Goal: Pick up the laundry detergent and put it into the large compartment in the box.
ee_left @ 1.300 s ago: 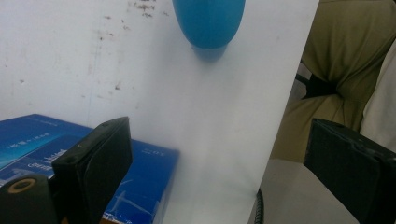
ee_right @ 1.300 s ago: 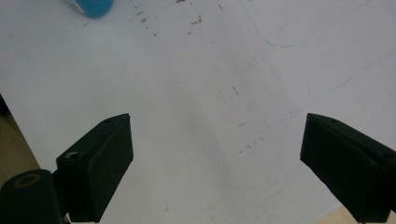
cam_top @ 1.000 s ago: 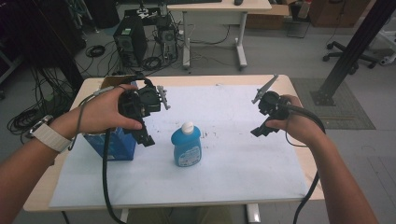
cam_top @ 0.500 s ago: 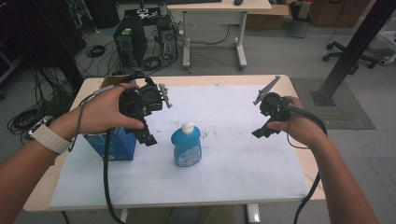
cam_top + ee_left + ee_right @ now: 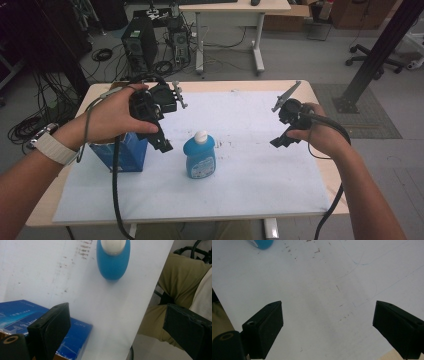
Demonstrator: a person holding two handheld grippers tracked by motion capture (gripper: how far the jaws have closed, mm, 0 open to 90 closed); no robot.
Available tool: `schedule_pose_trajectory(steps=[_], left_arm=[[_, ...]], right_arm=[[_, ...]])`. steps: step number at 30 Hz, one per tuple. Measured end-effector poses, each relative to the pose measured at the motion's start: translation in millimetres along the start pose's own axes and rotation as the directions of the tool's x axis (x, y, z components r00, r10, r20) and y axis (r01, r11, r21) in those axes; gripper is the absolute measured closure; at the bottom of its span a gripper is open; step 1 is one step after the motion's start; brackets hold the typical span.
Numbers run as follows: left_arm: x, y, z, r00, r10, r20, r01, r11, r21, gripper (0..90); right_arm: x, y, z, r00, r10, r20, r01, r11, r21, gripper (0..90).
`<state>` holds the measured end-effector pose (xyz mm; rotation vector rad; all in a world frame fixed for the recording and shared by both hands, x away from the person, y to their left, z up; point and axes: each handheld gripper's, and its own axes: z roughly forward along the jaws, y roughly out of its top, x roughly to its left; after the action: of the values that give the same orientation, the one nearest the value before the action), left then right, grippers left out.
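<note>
White paper covers the surface (image 5: 260, 175), with the blue bottle (image 5: 200, 156) upright near its middle. Left of the bottle lies a blue box (image 5: 122, 152). Above that box hangs the left gripper (image 5: 164, 145), jaws released and empty; over the last second it has edged slightly nearer the bottle, which suggests an approach under way rather than a grasp. Right of the bottle, well apart, the right gripper (image 5: 279, 142) hovers almost unmoved, jaws likewise spread and empty. The bottle itself has not shifted.
</note>
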<state>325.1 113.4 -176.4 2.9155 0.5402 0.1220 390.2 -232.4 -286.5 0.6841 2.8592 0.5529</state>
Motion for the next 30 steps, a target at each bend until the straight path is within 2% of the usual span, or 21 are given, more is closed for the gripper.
schedule_pose_trajectory(steps=[5, 14, 20, 30], left_arm=[[-1.2, 2.6, -3.5, 1.0, -0.008, -0.004, 0.008, 0.9999, -0.011, 7.7], [-1.0, 10.2, -6.2, 0.998, -0.062, 0.012, 0.062, 0.9979, -0.018, 7.7], [-2.2, 15.8, -5.5, 0.9987, -0.051, 0.008, 0.051, 0.9986, -0.01, 7.7], [-3.4, 28.8, 1.1, 0.9977, -0.065, 0.015, 0.065, 0.9978, 0.009, 7.9]], right_arm=[[0.6, 0.9, 0.3, 1.0, -0.003, 0.001, 0.003, 1.0, 0.001, 9.6], [1.1, 1.9, 1.2, 1.0, -0.005, 0.0, 0.005, 1.0, 0.001, 9.6], [1.2, 2.2, 1.9, 1.0, -0.008, -0.002, 0.008, 1.0, 0.001, 9.6], [1.9, 2.8, 1.8, 1.0, -0.008, -0.003, 0.008, 1.0, -0.002, 9.6]])
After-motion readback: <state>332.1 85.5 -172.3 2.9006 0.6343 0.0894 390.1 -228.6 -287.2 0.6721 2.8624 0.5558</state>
